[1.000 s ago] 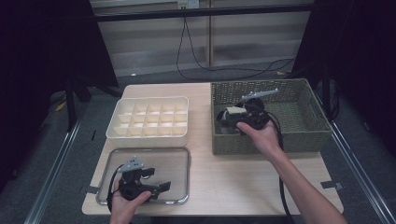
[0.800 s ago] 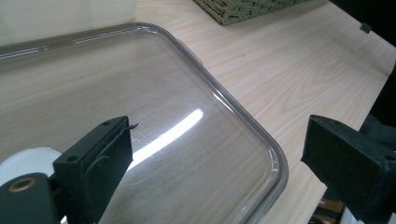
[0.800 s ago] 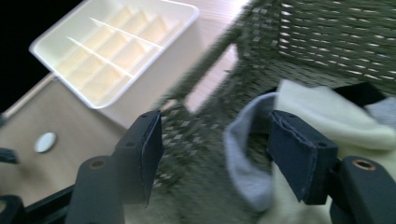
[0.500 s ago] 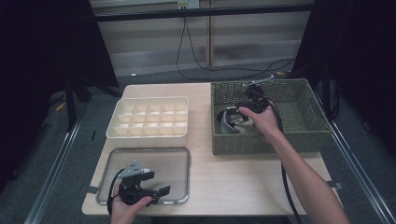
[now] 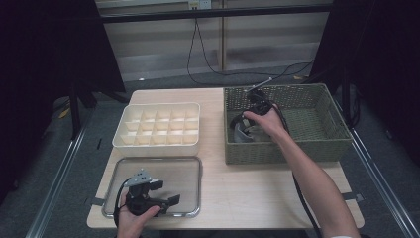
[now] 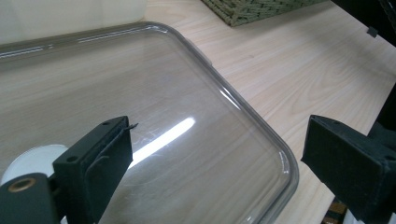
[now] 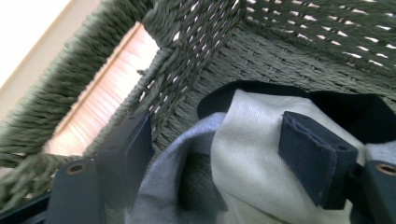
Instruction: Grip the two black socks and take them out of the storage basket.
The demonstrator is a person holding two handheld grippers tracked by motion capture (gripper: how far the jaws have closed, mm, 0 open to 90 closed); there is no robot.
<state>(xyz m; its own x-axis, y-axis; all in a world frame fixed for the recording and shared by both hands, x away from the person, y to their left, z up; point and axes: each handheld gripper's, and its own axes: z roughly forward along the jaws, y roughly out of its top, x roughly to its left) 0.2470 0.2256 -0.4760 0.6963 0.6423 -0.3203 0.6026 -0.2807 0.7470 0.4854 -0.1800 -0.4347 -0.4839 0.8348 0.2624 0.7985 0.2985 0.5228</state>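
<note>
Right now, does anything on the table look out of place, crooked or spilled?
Nothing stands out. The compartment box, clear lid and wicker basket sit squarely on the table. The crumpled cloth lies inside the basket, nothing spilled.

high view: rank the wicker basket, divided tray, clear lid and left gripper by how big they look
1. wicker basket
2. divided tray and clear lid: look alike, and the lid lies nearer the camera, so unranked
3. left gripper
</note>
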